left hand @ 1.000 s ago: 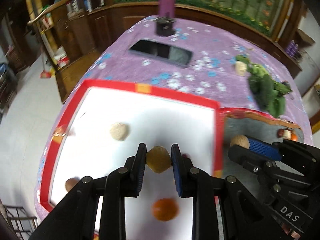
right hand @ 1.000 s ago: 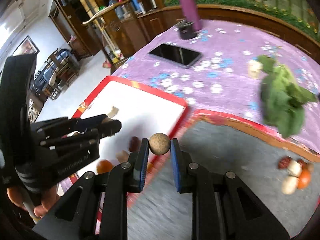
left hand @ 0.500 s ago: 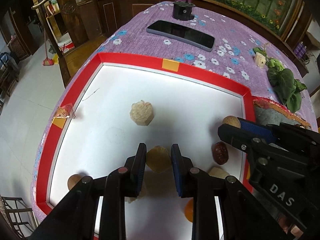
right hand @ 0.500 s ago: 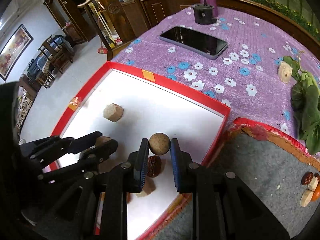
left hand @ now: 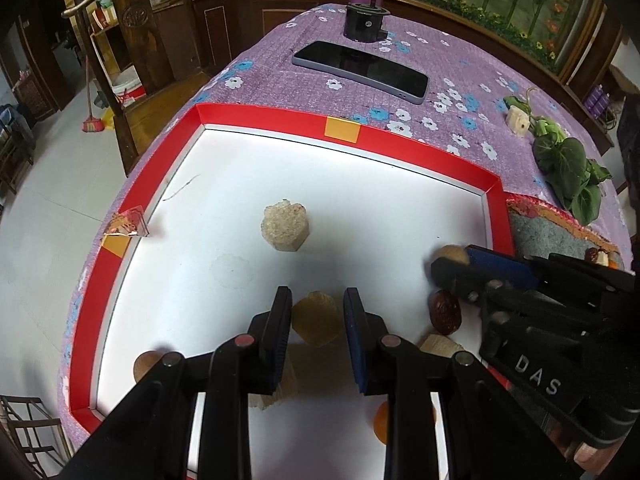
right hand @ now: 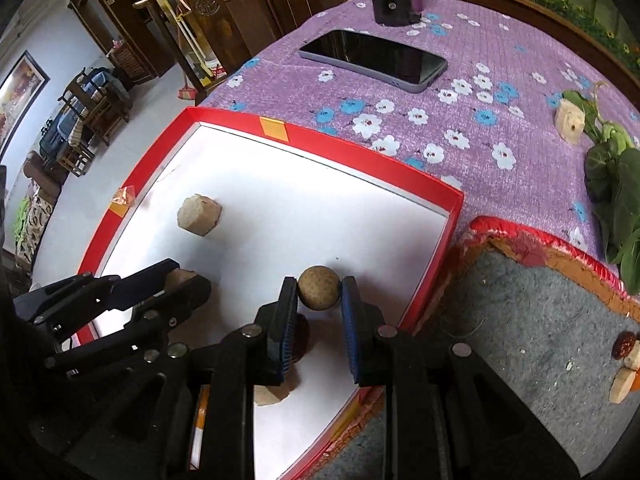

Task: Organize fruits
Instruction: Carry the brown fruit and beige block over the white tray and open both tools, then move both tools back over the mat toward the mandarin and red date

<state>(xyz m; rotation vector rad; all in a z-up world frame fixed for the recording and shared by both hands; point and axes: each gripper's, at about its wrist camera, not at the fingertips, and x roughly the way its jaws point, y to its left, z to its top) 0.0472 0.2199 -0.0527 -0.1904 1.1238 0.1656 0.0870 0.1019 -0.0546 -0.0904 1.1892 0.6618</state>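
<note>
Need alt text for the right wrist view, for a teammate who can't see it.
The right claw, jaws just opening, brackets a brown ball low over the white floor of a red-rimmed tray. The left claw works beside it; a phone lies beyond on purple cloth.

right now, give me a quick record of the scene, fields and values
left gripper: jaws just opening, amber chunk between them, pads clear
right gripper: jaws just opening, brown ball between them
tray: red rim, white floor, holds pale lump and dark red date
outside tray: phone, leafy greens on purple cloth
</note>
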